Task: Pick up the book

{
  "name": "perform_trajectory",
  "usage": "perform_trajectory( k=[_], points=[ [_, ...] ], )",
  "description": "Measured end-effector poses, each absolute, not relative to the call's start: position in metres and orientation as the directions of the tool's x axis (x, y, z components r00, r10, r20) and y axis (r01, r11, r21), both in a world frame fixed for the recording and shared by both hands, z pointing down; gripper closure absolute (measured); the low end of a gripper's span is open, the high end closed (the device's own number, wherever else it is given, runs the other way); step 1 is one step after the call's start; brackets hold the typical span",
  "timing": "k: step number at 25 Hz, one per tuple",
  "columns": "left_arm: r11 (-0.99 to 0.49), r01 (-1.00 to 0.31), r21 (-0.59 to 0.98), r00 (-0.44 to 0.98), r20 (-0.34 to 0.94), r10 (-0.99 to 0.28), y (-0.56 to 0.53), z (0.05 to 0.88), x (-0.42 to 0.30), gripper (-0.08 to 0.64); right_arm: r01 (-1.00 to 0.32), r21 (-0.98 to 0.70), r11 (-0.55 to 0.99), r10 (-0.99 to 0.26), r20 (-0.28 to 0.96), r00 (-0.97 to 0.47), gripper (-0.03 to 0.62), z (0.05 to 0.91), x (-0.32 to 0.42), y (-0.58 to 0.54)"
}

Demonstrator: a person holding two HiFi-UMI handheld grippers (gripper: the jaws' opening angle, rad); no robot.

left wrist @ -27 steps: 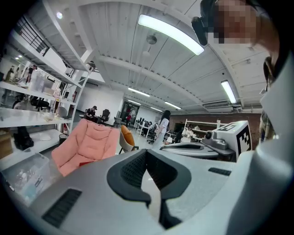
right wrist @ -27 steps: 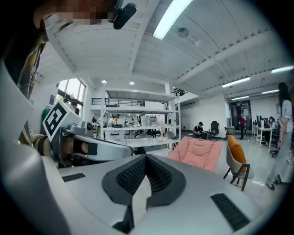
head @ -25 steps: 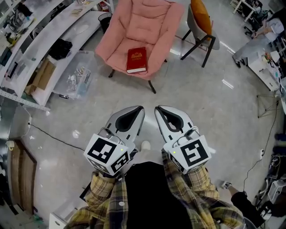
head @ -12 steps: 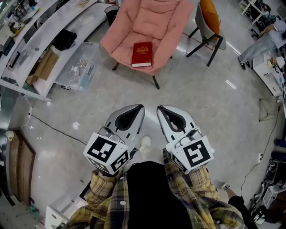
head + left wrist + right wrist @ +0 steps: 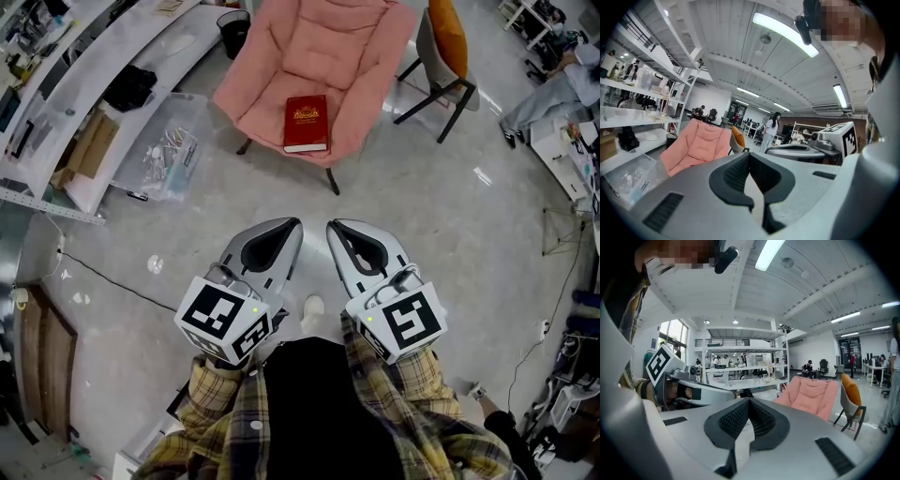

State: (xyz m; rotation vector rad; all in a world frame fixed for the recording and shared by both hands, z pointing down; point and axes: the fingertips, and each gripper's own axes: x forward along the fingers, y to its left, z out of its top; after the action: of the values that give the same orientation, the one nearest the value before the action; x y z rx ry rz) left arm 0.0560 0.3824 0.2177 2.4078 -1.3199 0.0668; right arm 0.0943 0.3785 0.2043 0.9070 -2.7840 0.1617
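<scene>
1. The dark red hardback book with gold stamping (image 5: 307, 123) lies flat on the seat of the pink cushioned armchair (image 5: 323, 47), well ahead of me across the grey floor (image 5: 441, 216).
2. Its long axis runs from the seat's front edge towards the backrest. The gold emblem end is nearer the backrest, and the pale page edge faces me.
3. My left gripper (image 5: 292, 227) has its jaws pressed together on nothing. My right gripper (image 5: 336, 228), just beside it, is closed and empty too.
4. A clear plastic tub (image 5: 155, 150) on the floor left of the armchair holds small packets. What is in the black round bin (image 5: 234, 28) I cannot tell.
</scene>
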Motion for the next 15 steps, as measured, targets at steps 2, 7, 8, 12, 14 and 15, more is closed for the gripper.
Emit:
perform_trajectory(
  k=[2, 7, 8, 12, 14, 15],
  points=[
    [-0.483, -0.819, 0.310, 0.557, 0.232, -0.797, 0.365, 0.218, 0.038, 0.555, -0.591, -0.038, 0.806, -0.569, 0.229, -0.790, 0.577, 0.203, 0.074, 0.362],
    [-0.495, -0.815, 0.302, 0.566, 0.226, -0.793, 0.321, 0.212, -0.013, 0.555, -0.602, -0.052, 0.797, -0.576, 0.236, -0.783, 0.577, 0.203, 0.025, 0.317],
    [-0.498, -0.813, 0.302, 0.569, 0.229, -0.790, 0.313, 0.213, -0.023, 0.555, -0.608, -0.062, 0.792, -0.580, 0.236, -0.780, 0.577, 0.204, 0.017, 0.309],
    [-0.508, -0.802, 0.314, 0.586, 0.250, -0.770, 0.290, 0.221, -0.053, 0.555, -0.634, -0.079, 0.769, -0.603, 0.240, -0.761, 0.577, 0.205, -0.010, 0.282],
    [-0.517, -0.793, 0.322, 0.599, 0.257, -0.758, 0.278, 0.225, -0.063, 0.555, -0.650, -0.087, 0.755, -0.616, 0.246, -0.748, 0.577, 0.208, -0.018, 0.271],
    [-0.522, -0.788, 0.327, 0.606, 0.260, -0.752, 0.273, 0.228, -0.066, 0.555, -0.658, -0.090, 0.747, -0.622, 0.252, -0.741, 0.577, 0.210, -0.021, 0.267]
  ],
)
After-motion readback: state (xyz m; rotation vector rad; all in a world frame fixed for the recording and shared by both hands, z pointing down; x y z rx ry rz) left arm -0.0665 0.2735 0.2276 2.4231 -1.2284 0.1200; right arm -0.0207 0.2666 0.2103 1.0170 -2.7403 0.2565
